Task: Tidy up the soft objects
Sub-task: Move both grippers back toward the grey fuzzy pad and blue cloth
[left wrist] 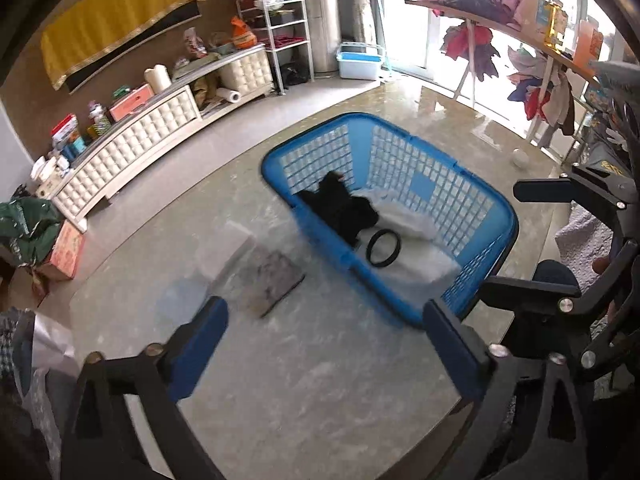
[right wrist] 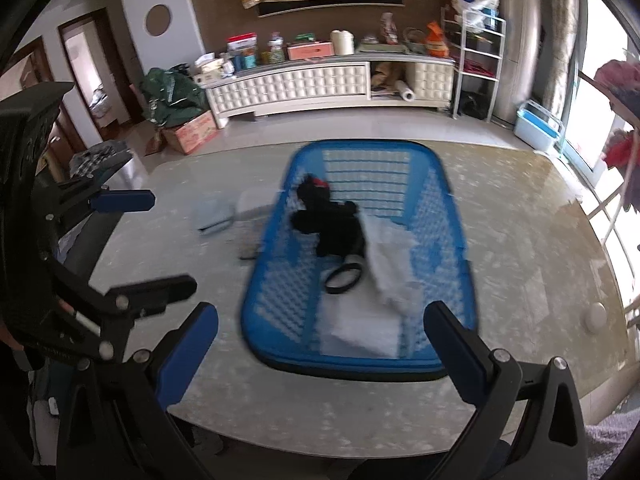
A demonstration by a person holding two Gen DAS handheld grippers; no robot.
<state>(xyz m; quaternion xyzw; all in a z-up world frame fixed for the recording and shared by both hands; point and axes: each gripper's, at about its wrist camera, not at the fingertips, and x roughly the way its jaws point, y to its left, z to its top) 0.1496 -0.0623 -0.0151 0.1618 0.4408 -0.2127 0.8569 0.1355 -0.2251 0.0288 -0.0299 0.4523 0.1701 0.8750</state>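
A blue plastic basket [left wrist: 486, 200] [right wrist: 256, 304] stands on the marble table. In it lie a black soft toy [left wrist: 340, 208] [right wrist: 332, 224], a black ring [left wrist: 383, 248] [right wrist: 342, 274] and white cloths [left wrist: 412, 220] [right wrist: 390, 264]. My left gripper [left wrist: 326, 344] is open and empty, held above the table in front of the basket; it also shows in the right wrist view [right wrist: 152, 240]. My right gripper [right wrist: 320, 350] is open and empty over the basket's near end; it also shows in the left wrist view [left wrist: 532, 236].
Left of the basket on the table lie a pale blue folded cloth [right wrist: 214, 214], a white pad [left wrist: 226, 250] [right wrist: 256, 202] and a grey flat piece [left wrist: 268, 280]. A white ball [left wrist: 520, 157] [right wrist: 596, 314] sits near the table's right edge. A cabinet [right wrist: 320, 84] stands beyond.
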